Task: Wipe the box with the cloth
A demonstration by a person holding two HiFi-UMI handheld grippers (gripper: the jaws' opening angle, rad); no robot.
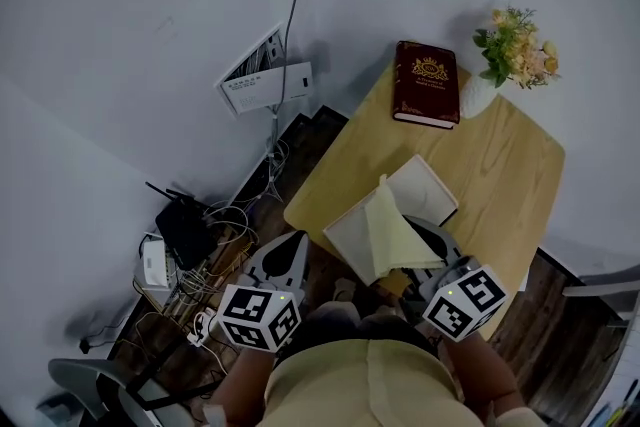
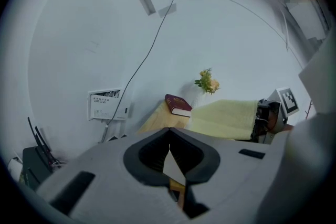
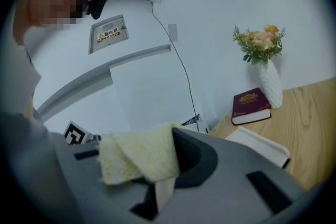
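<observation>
Item: wiping job, cloth in hand, box not yet visibly contacted. Table [image 1: 505, 165]: light wood, set against a pale wall. Box [image 1: 428, 187]: flat, white, lying close to the table's near edge, partly covered from above by the cloth. Cloth [image 1: 392, 237]: pale yellow, soft, folded and bunched, hanging over the box; whether it touches the lid cannot be told. Right gripper [image 1: 428, 243]: clenched on one end of the cloth, which drapes over one jaw in the right gripper view, the rest loose. Left gripper [image 1: 295, 243]: jaws pressed together with nothing between them, held off the table's near-left side, apart from the box. Other contents: red book [image 1: 427, 83] at the far side, white vase [image 1: 478, 95] with flowers [image 1: 518, 45] to its right, both well apart from the box; router [image 1: 185, 230] and tangled cables on the floor to the left. Hazards, as judged: the box looks light and nothing steadies it, so a stroke toward the near edge could push it off the table. The cloth is gripped at one end only, so drag against the lid could pull it out of the jaws or roll it into a wad that wipes poorly. A long stroke to the far side might nudge the book.
</observation>
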